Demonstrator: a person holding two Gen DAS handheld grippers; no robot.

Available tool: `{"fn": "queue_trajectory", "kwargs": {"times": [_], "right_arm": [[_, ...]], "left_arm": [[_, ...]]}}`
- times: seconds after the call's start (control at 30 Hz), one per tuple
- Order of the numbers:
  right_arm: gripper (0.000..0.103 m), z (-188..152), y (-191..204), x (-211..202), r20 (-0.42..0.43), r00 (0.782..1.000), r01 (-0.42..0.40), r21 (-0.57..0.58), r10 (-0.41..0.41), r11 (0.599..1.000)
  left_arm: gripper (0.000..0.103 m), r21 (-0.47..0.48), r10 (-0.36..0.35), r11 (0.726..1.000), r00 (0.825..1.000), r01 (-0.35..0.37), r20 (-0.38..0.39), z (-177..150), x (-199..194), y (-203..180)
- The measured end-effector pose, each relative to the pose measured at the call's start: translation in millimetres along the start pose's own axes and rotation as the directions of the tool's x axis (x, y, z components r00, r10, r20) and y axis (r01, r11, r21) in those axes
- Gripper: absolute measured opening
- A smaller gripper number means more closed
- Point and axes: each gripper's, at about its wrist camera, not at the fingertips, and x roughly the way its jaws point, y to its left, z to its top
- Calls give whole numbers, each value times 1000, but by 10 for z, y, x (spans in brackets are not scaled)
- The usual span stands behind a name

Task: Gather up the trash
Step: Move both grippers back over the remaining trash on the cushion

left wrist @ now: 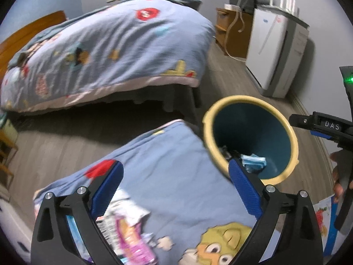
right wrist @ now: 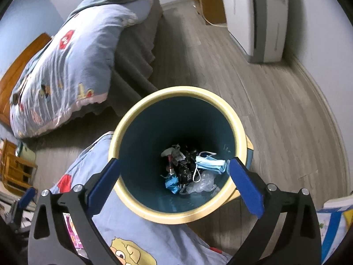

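Note:
A round trash bin with a yellow rim [right wrist: 176, 217] and a teal inside stands on the floor against the near bed. In it lie a blue face mask [right wrist: 210, 164], a black crumpled bag [right wrist: 186, 165] and clear plastic [right wrist: 203, 183]. My right gripper [right wrist: 174, 162] hangs open right over the bin's mouth, nothing between its blue pads. My left gripper [left wrist: 176, 164] is open above the near bed's blue cartoon quilt [left wrist: 167, 176], with the bin's rim [left wrist: 207, 132] just to its right. A pink and white wrapper [left wrist: 130, 231] lies on the quilt under its left finger.
A second bed with a matching quilt [left wrist: 110, 50] stands across a strip of grey wood floor [left wrist: 66, 145]. A white appliance [left wrist: 273, 50] and a wooden cabinet [left wrist: 231, 31] line the far wall. A wooden stand [right wrist: 15, 170] sits at the left. A hand [left wrist: 338, 185] shows at the right edge.

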Motion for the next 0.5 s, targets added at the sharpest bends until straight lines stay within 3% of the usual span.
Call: {"fn": "queue_trajectory", "kwargs": {"times": [0.5], "right_arm": [[97, -388, 1028, -592, 79, 992, -82, -178, 97, 981]], "left_arm": [[97, -180, 137, 975, 990, -132, 15, -798, -1007, 1075]]}}
